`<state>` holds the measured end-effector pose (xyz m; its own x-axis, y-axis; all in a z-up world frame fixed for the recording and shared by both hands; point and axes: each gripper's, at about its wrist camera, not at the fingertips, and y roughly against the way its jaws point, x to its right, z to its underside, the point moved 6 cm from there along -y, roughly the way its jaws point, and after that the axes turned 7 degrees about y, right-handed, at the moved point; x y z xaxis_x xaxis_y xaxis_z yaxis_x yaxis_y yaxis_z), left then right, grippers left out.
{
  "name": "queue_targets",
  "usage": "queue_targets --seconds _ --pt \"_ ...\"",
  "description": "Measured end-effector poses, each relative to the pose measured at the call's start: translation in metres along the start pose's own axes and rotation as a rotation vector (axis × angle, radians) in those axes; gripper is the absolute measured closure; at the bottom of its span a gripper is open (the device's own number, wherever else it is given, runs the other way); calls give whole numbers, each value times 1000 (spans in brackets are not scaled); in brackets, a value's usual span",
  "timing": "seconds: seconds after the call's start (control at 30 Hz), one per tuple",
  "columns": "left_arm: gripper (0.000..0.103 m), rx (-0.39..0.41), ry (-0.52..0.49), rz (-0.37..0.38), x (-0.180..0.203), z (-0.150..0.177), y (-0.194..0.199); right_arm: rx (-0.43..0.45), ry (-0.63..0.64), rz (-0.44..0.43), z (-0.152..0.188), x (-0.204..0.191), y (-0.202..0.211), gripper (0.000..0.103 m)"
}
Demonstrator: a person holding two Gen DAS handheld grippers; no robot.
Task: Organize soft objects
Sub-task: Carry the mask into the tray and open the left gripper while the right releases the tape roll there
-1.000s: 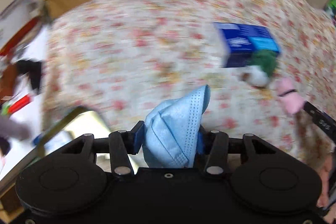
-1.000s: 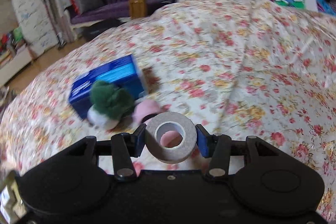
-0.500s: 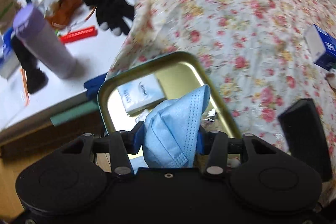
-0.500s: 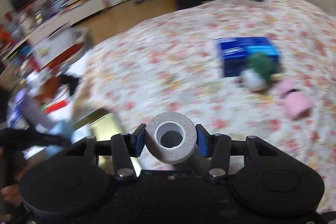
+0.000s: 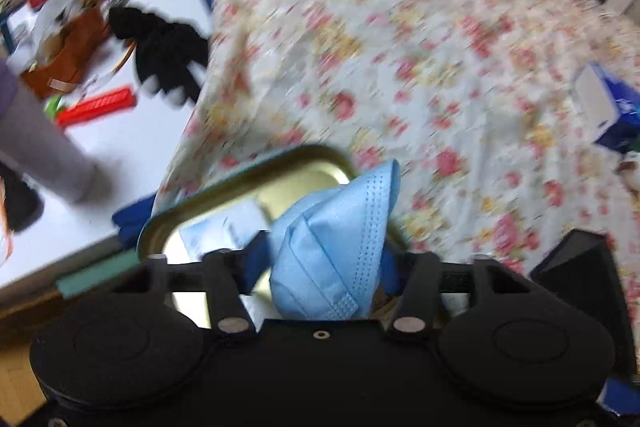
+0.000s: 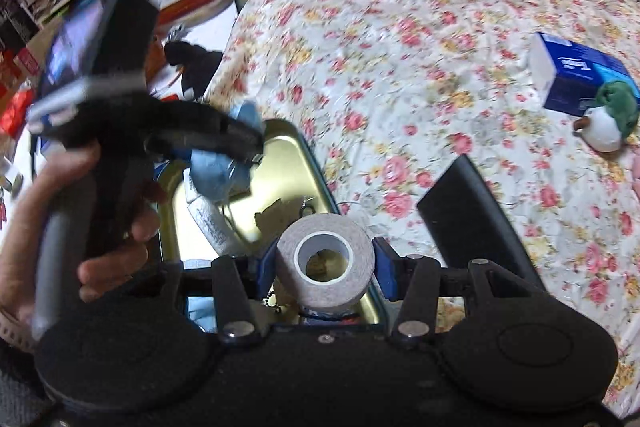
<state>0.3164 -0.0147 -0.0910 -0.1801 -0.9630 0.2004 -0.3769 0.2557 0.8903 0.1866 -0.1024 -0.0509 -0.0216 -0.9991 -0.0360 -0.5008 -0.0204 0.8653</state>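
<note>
A folded light-blue face mask [image 5: 336, 239] stands between the jaws of my left gripper [image 5: 324, 259], which are opening. A gap shows beside the left pad [image 5: 256, 255], so the mask is no longer pressed. It hangs over a gold metal tray [image 5: 312, 157] that holds a white tissue pack [image 5: 216, 227]. In the right wrist view a hand [image 6: 60, 211] holds the left gripper [image 6: 224, 163] above the tray [image 6: 296, 163]. My right gripper [image 6: 326, 267] is shut on a grey roll of tape [image 6: 332, 287] over the tray's near end.
On the floral bedspread [image 6: 400, 67] lie a blue box [image 6: 580, 71], a green-and-white plush [image 6: 608, 115] and a black flat object [image 6: 472, 211]. To the left, a white side table [image 5: 132, 143] carries a grey bottle [image 5: 36, 147], a black glove [image 5: 164, 59] and a red item [image 5: 96, 105].
The left jaws have parted around the mask and the gripper has sunk toward the tray. My right gripper swung left with the roll, from the plush and box to above the tray.
</note>
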Motion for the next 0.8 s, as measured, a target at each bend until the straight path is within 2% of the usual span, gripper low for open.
queue_targets --seconds 0.1,0.17,0.43,0.8 --pt "28 50 -25 -11 2 -5 10 -14 11 -6 -5 -9 -12 55" --pt "27 57 -21 -36 -2 -7 10 -20 18 -9 -8 -12 -18 55" --pt "27 -17 68 -64 -23 -2 -5 -51 40 -26 -9 -22 -34 55" --pt "27 -55 112 -93 -32 1 -12 -82 42 -24 -7 -25 -39 54"
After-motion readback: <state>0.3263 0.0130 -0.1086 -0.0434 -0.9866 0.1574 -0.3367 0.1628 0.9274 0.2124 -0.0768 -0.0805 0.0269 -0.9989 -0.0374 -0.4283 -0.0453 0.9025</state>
